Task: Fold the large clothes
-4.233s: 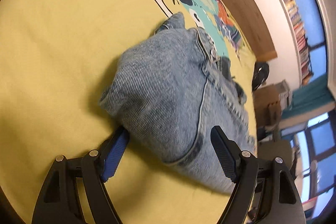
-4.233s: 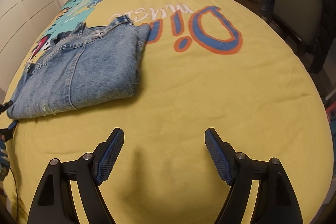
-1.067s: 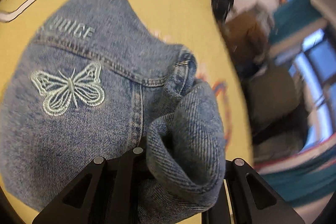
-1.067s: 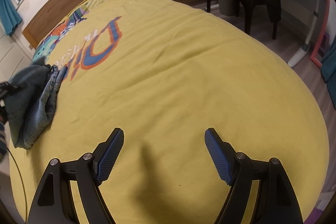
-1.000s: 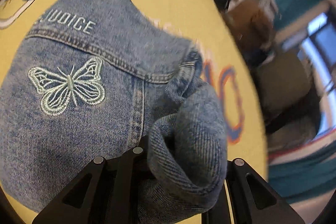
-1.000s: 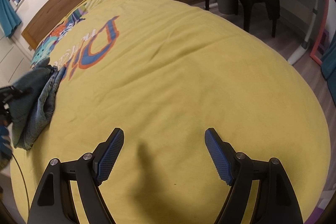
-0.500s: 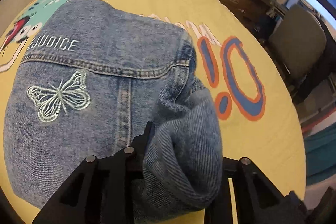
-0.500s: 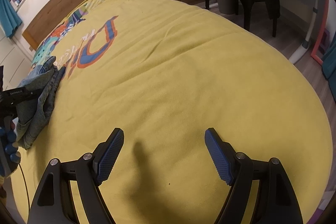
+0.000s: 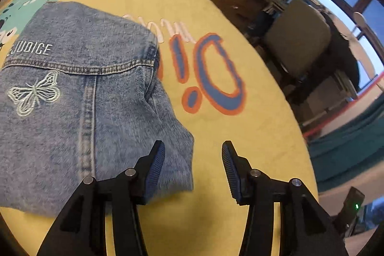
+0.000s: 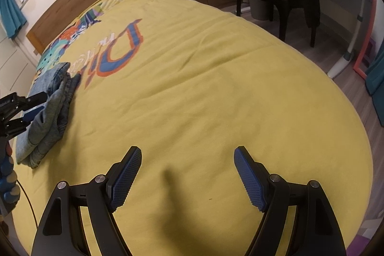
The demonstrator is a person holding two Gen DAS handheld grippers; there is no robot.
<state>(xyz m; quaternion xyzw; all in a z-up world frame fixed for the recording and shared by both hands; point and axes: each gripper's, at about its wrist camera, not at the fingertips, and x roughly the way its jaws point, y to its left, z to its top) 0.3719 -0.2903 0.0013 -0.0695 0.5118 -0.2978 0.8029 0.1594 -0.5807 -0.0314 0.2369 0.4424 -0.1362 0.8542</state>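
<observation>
Folded denim jacket (image 9: 79, 97) lies on the yellow bedspread (image 9: 252, 124) — left gripper (image 9: 193, 160), jaws just opening, empty; right gripper (image 10: 187, 174) wide open, empty.

Warm indoor light, soft shadow on the bed (image 10: 216, 92) under the fingers (image 10: 127, 172); edges bend strongly, the left view slightly blurred.

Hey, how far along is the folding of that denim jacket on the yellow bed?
Mostly done: the denim jacket lies as a compact stack on the yellow bed cover, butterfly side up. In hand: nothing. The left tongs have just been opening, with one corner of the jacket lying loose between their pads. The right tongs hang open over bare cover. Left: perhaps flattening the bulging right edge.
</observation>
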